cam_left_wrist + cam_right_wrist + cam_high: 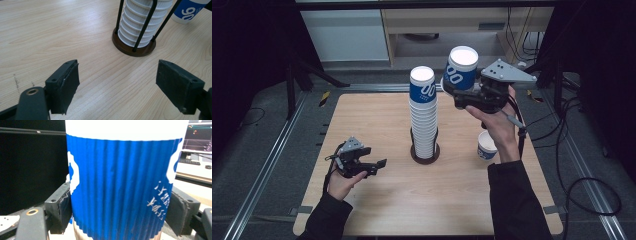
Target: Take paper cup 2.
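Gripping the light, crushable paper cup (461, 69) mid-wall, the right claw (451, 89) needs gentle pressure; the left claw (377, 165) gapes empty.

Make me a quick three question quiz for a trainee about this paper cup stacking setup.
1. True or false: the right gripper is shut on a blue and white ribbed paper cup.
2. What is between the fingers of the left gripper? A) a cup B) nothing C) a cable
3. Fill in: the tall stack of blue and white paper cups stands in a black wire holder with a round brown ____.

Key:
1. True
2. B
3. base

Extra note: a third small blue and white paper cup stands on the light wooden table under the right forearm.
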{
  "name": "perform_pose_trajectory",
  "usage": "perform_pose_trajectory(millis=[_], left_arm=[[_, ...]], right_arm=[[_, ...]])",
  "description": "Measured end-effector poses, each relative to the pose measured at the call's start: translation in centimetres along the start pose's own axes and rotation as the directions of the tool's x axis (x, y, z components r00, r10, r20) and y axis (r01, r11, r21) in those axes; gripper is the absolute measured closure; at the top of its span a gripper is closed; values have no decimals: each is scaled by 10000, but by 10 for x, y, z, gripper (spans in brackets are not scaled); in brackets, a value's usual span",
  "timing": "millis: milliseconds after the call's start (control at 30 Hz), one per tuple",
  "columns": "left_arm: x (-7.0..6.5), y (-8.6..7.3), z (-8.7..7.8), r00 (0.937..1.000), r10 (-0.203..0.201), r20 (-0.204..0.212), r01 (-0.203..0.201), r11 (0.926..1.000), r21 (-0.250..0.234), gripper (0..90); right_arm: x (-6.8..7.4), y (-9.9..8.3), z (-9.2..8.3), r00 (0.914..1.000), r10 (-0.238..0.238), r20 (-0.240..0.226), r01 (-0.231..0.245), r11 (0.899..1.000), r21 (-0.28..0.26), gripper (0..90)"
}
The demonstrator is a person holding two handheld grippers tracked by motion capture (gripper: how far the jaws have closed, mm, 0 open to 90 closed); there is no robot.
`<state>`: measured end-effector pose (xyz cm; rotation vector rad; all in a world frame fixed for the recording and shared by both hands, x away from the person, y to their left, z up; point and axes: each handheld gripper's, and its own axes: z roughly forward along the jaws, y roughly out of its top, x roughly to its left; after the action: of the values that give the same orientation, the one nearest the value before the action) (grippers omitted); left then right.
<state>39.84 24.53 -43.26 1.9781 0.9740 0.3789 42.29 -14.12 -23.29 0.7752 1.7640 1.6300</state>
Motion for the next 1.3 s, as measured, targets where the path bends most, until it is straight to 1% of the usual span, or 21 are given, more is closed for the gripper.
perform_pose_trajectory(millis=[200, 300, 433, 733, 767, 1000, 1100, 1200, 1233, 1300], left_arm=[[-1, 0, 0, 10000, 17, 11, -17, 10000, 14, 182], [-1, 0, 0, 10000, 39, 8, -39, 10000, 35, 181], [-1, 0, 1, 10000, 75, 28, -75, 10000, 58, 181], [-3, 0, 1, 9999, 122, 54, -123, 9999, 90, 181], [-3, 0, 1, 9999, 116, 55, -116, 9999, 87, 181], [-4, -1, 2, 9998, 164, 151, -166, 9998, 146, 180], [-5, -1, 3, 9996, 243, 159, -245, 9996, 153, 180], [-5, -1, 2, 9995, 249, 172, -252, 9996, 159, 180], [-5, -1, 2, 9995, 258, 171, -261, 9995, 164, 180], [-6, 0, 3, 9995, 247, 183, -250, 9995, 182, 180]], right_arm=[[-9, -22, -12, 9999, 73, 107, -77, 9993, 368, 204], [-12, -32, -16, 9999, 124, 39, -125, 9985, 538, 203], [-15, -41, -21, 9999, 167, -14, -165, 9978, 635, 203], [-20, -65, -31, 9998, 182, -74, -173, 9942, 1058, 203], [-20, -68, -32, 9998, 197, -92, -185, 9929, 1173, 204], [-21, -86, -38, 9995, 249, -179, -219, 9885, 1496, 203], [-22, -94, -40, 9998, 135, -163, -103, 9839, 1785, 203], [-22, -103, -43, 9994, 241, -238, -195, 9834, 1804, 203], [-22, -106, -44, 9992, 277, -273, -221, 9818, 1887, 203], [-21, -112, -45, 9991, 196, -375, -115, 9786, 2055, 203]])
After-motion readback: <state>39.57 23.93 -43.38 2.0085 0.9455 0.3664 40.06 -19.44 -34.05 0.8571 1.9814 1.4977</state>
